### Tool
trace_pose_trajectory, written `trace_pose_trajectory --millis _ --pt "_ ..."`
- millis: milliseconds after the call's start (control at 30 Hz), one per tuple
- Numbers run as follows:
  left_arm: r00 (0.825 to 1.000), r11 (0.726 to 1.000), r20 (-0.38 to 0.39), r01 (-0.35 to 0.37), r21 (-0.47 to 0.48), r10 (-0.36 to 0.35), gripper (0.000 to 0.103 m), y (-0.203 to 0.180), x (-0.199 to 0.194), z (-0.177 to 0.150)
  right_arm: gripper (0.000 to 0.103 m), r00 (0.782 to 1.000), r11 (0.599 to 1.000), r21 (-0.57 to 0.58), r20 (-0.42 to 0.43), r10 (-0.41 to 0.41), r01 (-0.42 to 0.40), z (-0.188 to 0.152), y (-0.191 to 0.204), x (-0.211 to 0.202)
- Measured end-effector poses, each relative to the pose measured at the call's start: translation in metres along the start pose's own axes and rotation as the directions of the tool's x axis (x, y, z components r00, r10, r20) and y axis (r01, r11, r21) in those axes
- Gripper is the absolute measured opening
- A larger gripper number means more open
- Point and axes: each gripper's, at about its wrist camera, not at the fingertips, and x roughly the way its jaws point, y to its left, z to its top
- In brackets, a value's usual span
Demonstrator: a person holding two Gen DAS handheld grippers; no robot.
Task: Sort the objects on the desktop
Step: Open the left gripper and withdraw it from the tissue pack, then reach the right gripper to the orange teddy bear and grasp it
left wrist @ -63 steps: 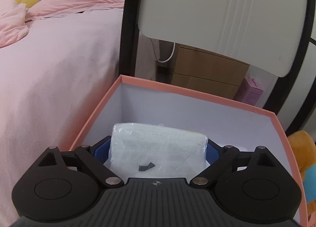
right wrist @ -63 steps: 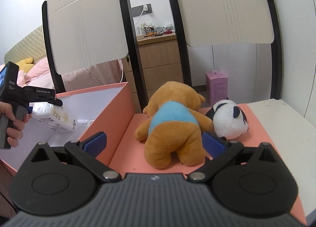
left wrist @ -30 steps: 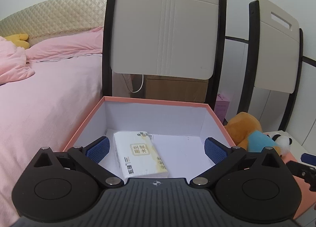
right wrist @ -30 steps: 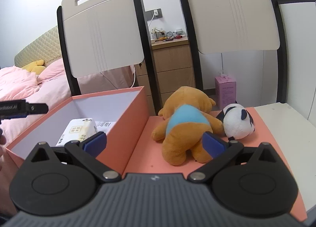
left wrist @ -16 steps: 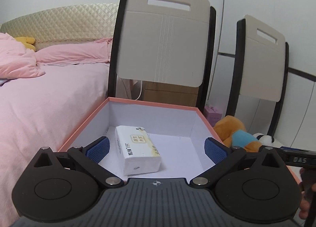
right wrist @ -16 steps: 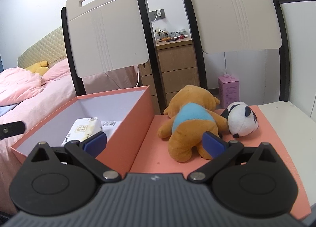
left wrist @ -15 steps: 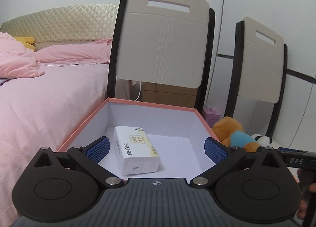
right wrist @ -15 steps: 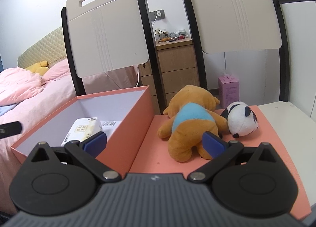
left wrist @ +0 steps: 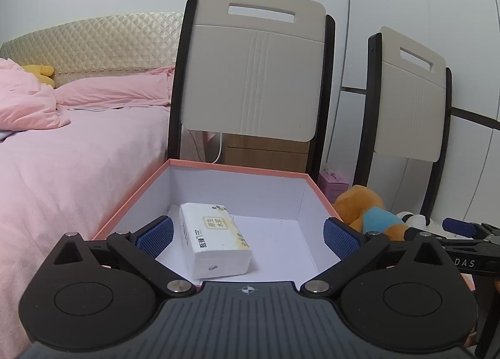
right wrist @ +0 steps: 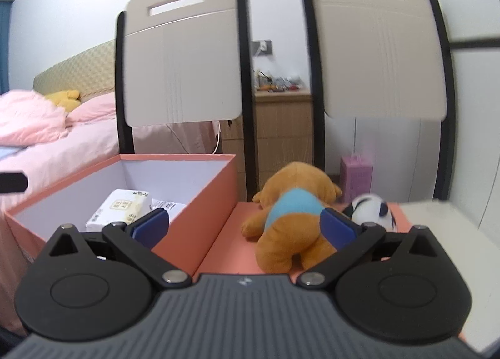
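Observation:
A white tissue pack [left wrist: 212,238] lies inside the open pink box [left wrist: 237,168], also seen in the right wrist view [right wrist: 120,209]. My left gripper [left wrist: 247,234] is open and empty, held back above the box's near edge. An orange plush bear with a blue shirt [right wrist: 293,212] and a small panda plush [right wrist: 373,212] lie on the pink lid [right wrist: 228,252] to the right of the box [right wrist: 203,202]. My right gripper [right wrist: 243,226] is open and empty, just short of the bear, its right fingertip beside the bear's back.
Two chair backs [left wrist: 253,77] [right wrist: 381,56] stand behind the box and lid. A pink bed [left wrist: 62,152] lies to the left. A wooden drawer unit [right wrist: 281,131] and a small pink carton [right wrist: 356,181] stand behind. A white tabletop [right wrist: 443,234] extends right.
My left gripper let go of the tissue pack into the box and drew back and up. My right gripper also pulled back and turned a little left; the view is blurred from motion.

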Motion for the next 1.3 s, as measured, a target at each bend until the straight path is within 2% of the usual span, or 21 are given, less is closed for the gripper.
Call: trace_pose_trajectory --millis 167,300,500,933,1167,1300 --pt "1.0 1.0 -0.001 0.003 0.013 -0.003 0.103 -0.001 -0.001 -0.001 0.103 1.0 0.998 0.055 0.0 0.023 -0.023 -0.001 -0.007 0.001" --pt "1.0 1.0 -0.001 0.003 0.016 -0.003 0.103 -0.001 -0.002 -0.002 0.103 0.995 0.994 0.106 -0.098 0.031 -0.02 0.003 -0.012 0.008" --pt "1.0 1.0 -0.001 0.0 0.018 0.0 0.103 -0.001 -0.002 -0.003 0.103 0.99 0.995 0.1 -0.138 0.028 -0.014 0.004 -0.011 0.012" --pt "1.0 1.0 0.002 0.0 0.009 0.0 0.103 0.003 -0.01 -0.006 0.103 0.99 0.993 0.111 -0.138 0.042 -0.026 0.008 -0.008 0.026" --pt "1.0 1.0 0.017 0.014 0.005 -0.014 0.103 0.003 -0.015 -0.004 0.103 0.997 0.991 0.121 -0.07 -0.041 0.049 0.011 -0.019 0.041" --pt "1.0 1.0 0.021 0.018 0.01 -0.018 0.103 0.002 -0.017 -0.004 0.103 0.995 0.987 0.144 -0.082 -0.053 0.064 0.009 -0.029 0.058"
